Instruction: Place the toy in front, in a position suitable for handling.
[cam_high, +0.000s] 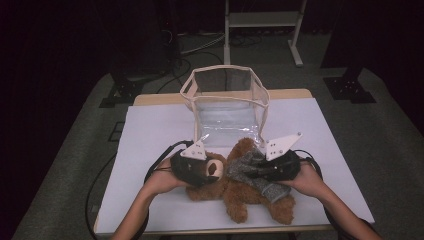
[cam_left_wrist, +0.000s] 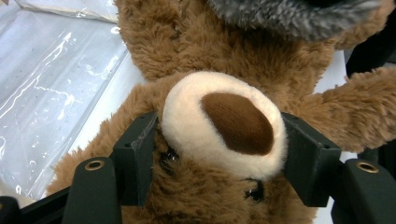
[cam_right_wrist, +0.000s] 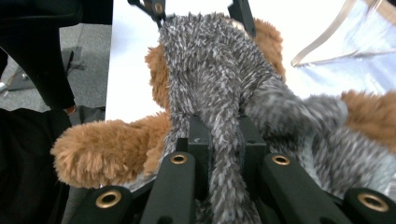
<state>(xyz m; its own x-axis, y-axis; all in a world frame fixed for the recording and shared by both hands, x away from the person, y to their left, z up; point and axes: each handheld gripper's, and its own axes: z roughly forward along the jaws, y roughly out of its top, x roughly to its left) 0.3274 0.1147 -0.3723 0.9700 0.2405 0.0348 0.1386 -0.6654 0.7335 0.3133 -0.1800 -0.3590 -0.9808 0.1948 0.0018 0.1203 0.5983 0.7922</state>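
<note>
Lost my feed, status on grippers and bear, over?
Left gripper clamps teddy bear's head. Right gripper shut on grey scarf. Clear bag behind, nothing blocking.

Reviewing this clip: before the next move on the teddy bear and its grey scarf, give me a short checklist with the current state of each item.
1. Left gripper jaws sit on both sides of the teddy bear muzzle: ok.
2. Right gripper clamped on the grey scarf: ok.
3. Scarf fully around the bear's neck: cannot tell.
4. Bear lies on the white table, within its edges: ok.
5. Clear bag stands open behind the bear, apart from both grippers: ok.
</note>
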